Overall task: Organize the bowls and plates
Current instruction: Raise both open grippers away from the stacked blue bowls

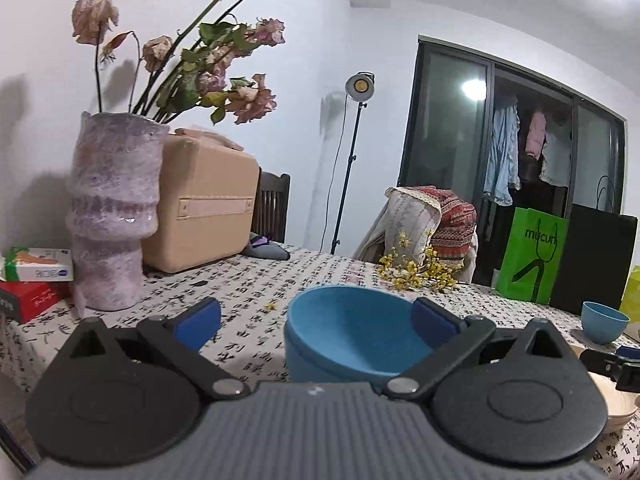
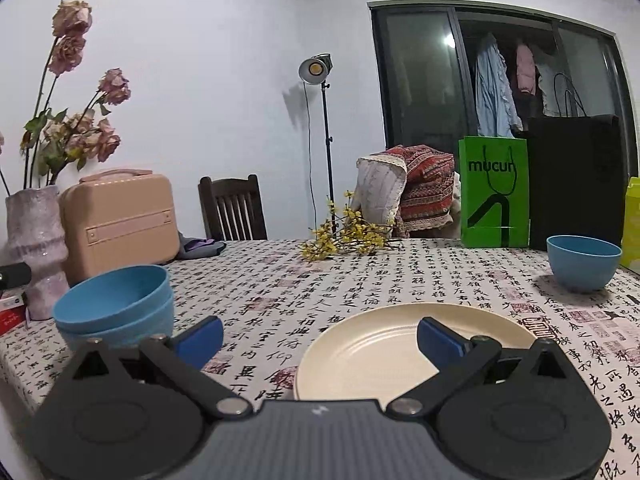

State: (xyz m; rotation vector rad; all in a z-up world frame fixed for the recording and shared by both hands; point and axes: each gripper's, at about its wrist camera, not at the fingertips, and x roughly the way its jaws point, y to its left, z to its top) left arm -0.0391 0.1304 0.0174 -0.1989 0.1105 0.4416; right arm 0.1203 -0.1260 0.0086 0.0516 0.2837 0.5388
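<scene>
Two stacked blue bowls [image 1: 352,336] sit on the patterned tablecloth right in front of my left gripper [image 1: 316,320]. It is open, its right finger reaching over the stack's rim and its left finger off to the side. The same stack [image 2: 116,304] appears at the left of the right wrist view. My right gripper [image 2: 320,334] is open just above a cream plate [image 2: 400,344], with its right finger over the plate. A single blue bowl [image 2: 582,262] stands apart at the far right, also visible as a small bowl [image 1: 604,320] in the left wrist view.
A mottled pink vase [image 1: 112,216] of dried flowers, a beige case [image 1: 204,200] and boxes [image 1: 36,276] crowd the table's left end. Yellow flower sprigs [image 2: 344,236], a green bag [image 2: 494,192] and a black bag [image 2: 576,180] line the far edge. Chairs stand behind.
</scene>
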